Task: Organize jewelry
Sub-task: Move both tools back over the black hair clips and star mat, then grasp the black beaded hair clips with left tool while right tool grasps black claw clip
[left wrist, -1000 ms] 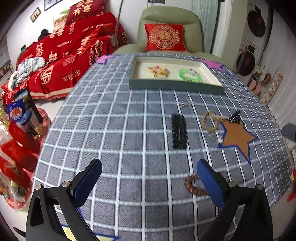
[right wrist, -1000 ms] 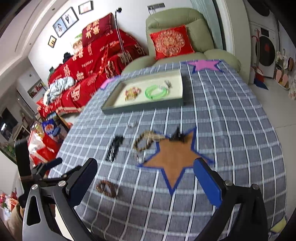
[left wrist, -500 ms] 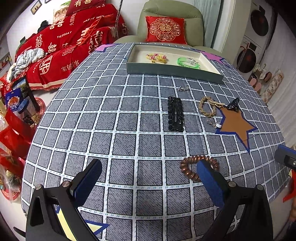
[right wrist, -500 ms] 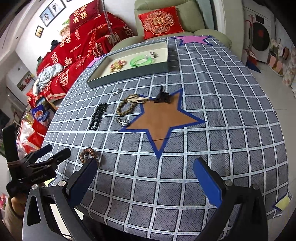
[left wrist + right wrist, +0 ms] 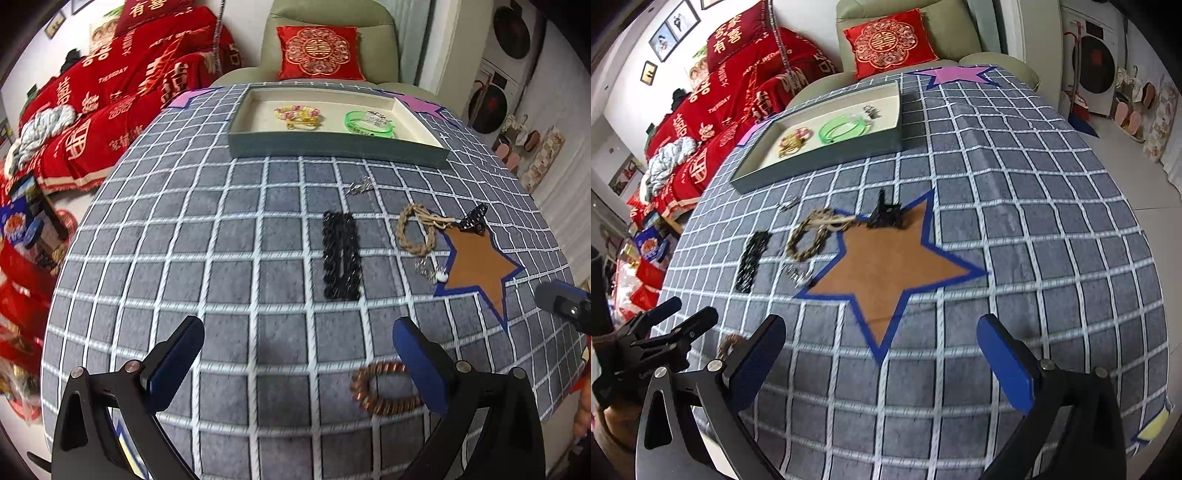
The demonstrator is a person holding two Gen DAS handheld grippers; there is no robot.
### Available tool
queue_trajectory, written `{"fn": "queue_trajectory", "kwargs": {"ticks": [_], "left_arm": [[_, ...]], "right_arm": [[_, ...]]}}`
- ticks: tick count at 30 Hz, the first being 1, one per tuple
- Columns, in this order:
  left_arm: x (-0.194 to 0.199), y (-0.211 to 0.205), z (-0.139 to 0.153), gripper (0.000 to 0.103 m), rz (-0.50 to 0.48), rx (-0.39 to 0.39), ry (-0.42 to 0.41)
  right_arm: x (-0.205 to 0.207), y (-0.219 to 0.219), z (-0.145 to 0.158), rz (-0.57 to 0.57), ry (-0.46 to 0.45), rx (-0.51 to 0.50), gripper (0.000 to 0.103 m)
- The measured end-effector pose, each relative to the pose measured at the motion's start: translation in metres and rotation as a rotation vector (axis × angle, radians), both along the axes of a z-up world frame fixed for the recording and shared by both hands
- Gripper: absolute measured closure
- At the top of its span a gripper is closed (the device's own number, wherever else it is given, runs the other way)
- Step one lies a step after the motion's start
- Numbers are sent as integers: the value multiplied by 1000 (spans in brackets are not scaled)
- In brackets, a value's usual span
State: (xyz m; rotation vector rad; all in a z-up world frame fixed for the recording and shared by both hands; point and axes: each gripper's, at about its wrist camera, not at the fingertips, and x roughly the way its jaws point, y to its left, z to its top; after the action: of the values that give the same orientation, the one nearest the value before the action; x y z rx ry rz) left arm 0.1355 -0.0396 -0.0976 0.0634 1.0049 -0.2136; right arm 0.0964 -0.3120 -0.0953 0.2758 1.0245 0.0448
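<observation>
My left gripper (image 5: pixel 297 363) is open and empty over the checked cloth; a brown bead bracelet (image 5: pixel 384 389) lies by its right finger. Ahead lie a black chain bracelet (image 5: pixel 341 254), a braided tan bracelet (image 5: pixel 415 230), a small silver piece (image 5: pixel 360 188), a silver chain with a white bead (image 5: pixel 430 271) and a black clip (image 5: pixel 474 219) at the brown star (image 5: pixel 480 264). The grey tray (image 5: pixel 332 146) holds a pink-yellow bracelet (image 5: pixel 299 116) and a green bangle (image 5: pixel 367 125). My right gripper (image 5: pixel 881 363) is open and empty over the brown star (image 5: pixel 890 266).
The left gripper shows at the left of the right wrist view (image 5: pixel 661 332). Table edges fall off at the left and right. A red-covered sofa (image 5: pixel 110 92) and an armchair with a red cushion (image 5: pixel 317 51) stand behind the table. A purple star (image 5: pixel 955 74) marks the far corner.
Both grippers have moved down and forward, closer to the cloth. The brown bead bracelet now sits lower, by the left gripper's right finger. No item has moved.
</observation>
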Motion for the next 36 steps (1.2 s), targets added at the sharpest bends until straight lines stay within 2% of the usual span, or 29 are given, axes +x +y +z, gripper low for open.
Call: {"fn": "queue_trajectory", "kwargs": {"ticks": [5,9,10,11,14,17,19,20,21,22,23,30,36], "left_arm": [[17,-12,-3,0,-29,14,-7],[33,-22,-9,0,-40,23,2],[36,-24,-11,0,-43,23,6],[39,-26,-13,9,-48,25,11],[49,-30,-19,11,-51,29,36],[56,-33,-26,23,-56,29,61],[57,-35,-24,27,-68,29,46],[56,-36,-23,36,-76,25,35],[55,-37,-22,45,-85,23,28],[55,-38,-21,51,-93,21,23],[54,-38,-20,65,-103,14,16],[55,-23,-15,65,-86,-75,20],[54,-16,11,65,-104,-66,-46]], "right_arm": [[25,-1,-9,-17,3,-21,2],[46,1,-16,-20,8,-46,23],[52,0,-19,-25,11,-45,26],[58,-1,-21,-31,13,-40,27],[73,-4,-27,-46,17,-23,34],[84,-1,-31,-40,8,-44,41],[88,2,-32,-29,4,-68,50],[89,3,-32,-25,2,-78,56],[90,4,-32,-21,0,-85,67],[91,5,-32,-19,-2,-86,72],[91,5,-32,-18,-5,-88,74],[84,1,-26,-31,-35,-91,80],[76,-8,-11,-24,-61,-69,80]]}}
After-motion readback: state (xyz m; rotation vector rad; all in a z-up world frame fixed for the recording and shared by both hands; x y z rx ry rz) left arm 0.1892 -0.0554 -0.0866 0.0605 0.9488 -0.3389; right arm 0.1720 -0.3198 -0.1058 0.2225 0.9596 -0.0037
